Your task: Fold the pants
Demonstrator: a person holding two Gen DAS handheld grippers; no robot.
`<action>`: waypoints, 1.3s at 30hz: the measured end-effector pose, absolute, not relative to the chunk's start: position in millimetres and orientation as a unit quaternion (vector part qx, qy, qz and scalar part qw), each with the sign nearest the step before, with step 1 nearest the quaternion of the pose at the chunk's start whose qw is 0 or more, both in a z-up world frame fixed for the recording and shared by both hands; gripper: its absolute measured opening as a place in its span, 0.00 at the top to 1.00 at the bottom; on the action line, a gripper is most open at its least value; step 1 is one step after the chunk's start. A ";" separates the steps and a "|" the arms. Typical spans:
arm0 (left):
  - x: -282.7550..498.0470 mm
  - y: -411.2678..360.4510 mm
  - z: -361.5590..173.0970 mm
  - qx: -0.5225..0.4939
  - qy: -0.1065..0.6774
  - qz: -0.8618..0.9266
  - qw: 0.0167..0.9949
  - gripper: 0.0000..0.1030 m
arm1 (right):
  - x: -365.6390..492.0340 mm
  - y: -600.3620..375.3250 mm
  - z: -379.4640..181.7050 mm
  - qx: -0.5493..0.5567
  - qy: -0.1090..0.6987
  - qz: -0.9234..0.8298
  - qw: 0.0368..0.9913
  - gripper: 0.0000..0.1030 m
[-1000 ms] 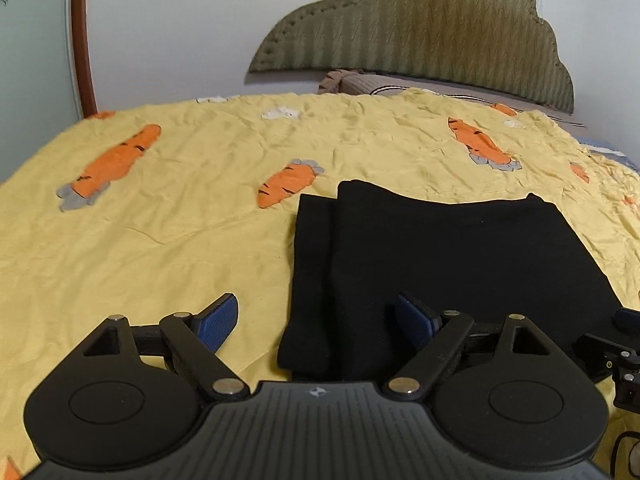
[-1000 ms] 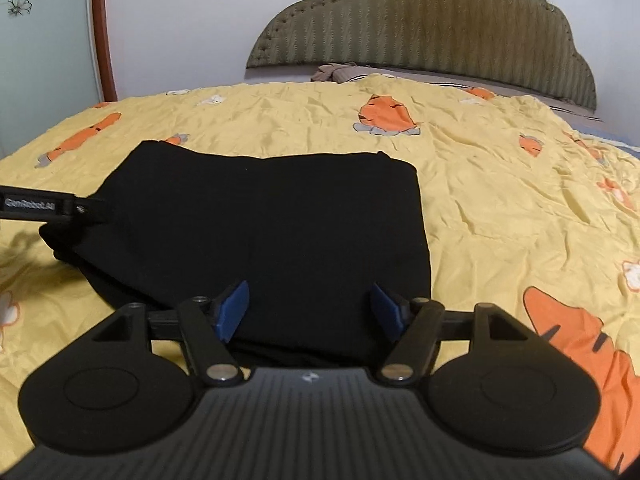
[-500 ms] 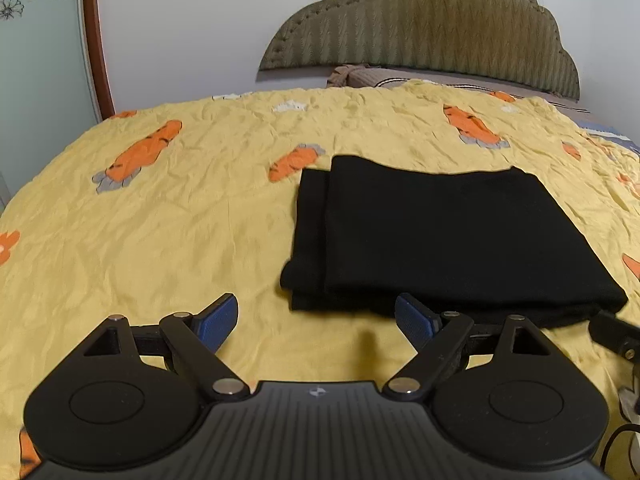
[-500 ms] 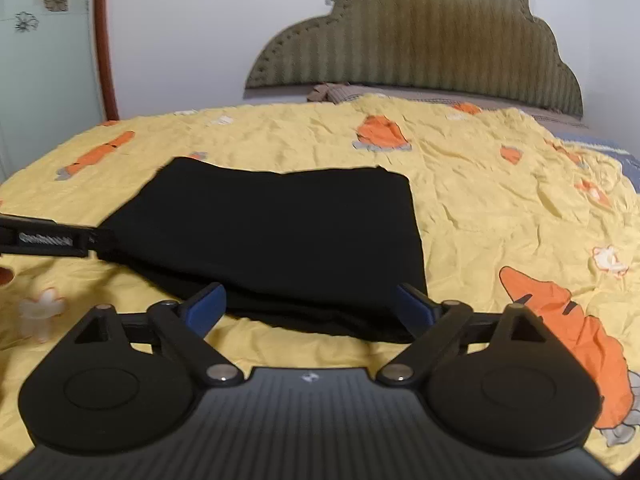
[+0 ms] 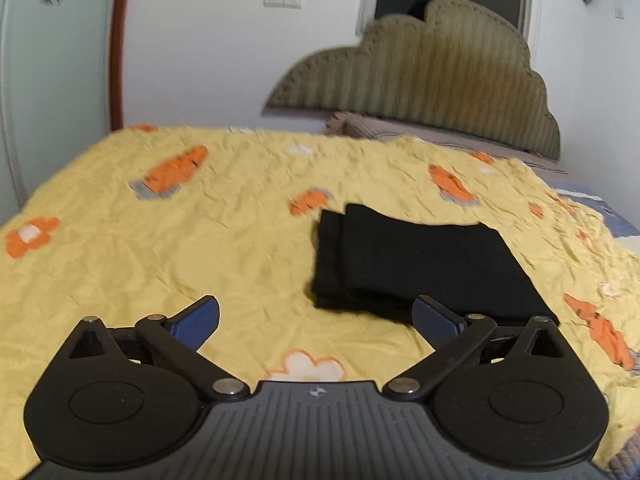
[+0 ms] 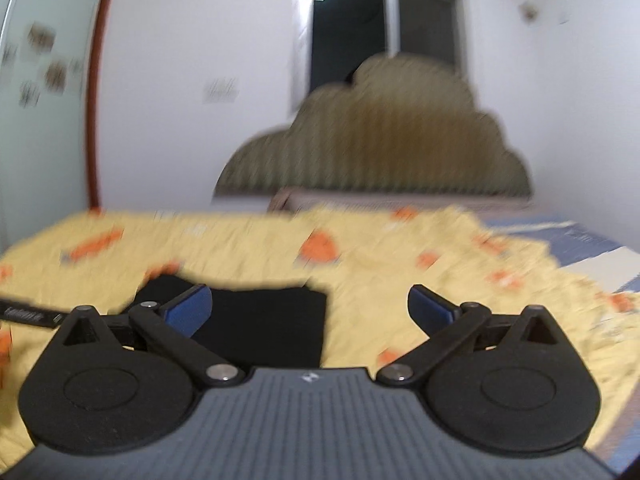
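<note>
The black pants (image 5: 424, 264) lie folded into a flat rectangle on the yellow carrot-print bedspread (image 5: 224, 240). In the left wrist view my left gripper (image 5: 316, 316) is open and empty, held above the bedspread, short of the pants' near left corner. In the blurred right wrist view the pants (image 6: 264, 324) lie ahead to the left, and my right gripper (image 6: 310, 306) is open and empty, raised above the bed. The left gripper's body (image 6: 28, 312) shows at the left edge of that view.
An olive cloud-shaped headboard (image 5: 432, 92) and a pillow (image 5: 400, 132) stand at the far end of the bed. A white wall with a dark window (image 6: 352, 28) is behind. A blue-striped sheet (image 6: 580, 244) shows at the bed's right side.
Both grippers have pulled back and risen away from the folded pants, staying open. The right wrist view now tilts up and is motion-blurred. The pants have not moved.
</note>
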State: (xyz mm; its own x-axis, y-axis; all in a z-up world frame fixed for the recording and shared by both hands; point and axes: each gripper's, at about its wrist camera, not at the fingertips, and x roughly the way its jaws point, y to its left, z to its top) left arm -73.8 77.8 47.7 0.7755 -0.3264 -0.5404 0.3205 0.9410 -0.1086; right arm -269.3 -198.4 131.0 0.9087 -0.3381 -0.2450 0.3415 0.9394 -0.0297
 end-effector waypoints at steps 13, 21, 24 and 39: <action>-42.9 10.6 -27.3 0.033 0.321 -0.158 0.933 0.00 | -183.3 -172.0 35.1 0.029 0.225 -0.169 0.959 0.00; -39.6 11.5 -46.4 0.046 0.331 -0.139 0.932 0.00 | -157.1 -149.9 -3.6 0.023 0.252 -0.158 0.954 0.00; -41.9 8.2 -48.5 0.055 0.328 -0.132 0.934 0.00 | -162.0 -146.8 -10.8 0.029 0.262 -0.160 0.951 0.00; -52.0 -7.2 -48.4 0.106 0.310 -0.141 0.934 0.00 | -159.0 -148.1 -19.0 0.015 0.249 -0.182 0.951 0.00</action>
State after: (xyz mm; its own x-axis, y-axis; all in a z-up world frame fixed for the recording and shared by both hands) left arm -52.0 -7.2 -48.4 0.7676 -0.1972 -0.6098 0.3286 0.9380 0.1104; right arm -159.0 -148.1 -19.0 0.8101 -0.3384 -0.4788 0.3528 0.9336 -0.0628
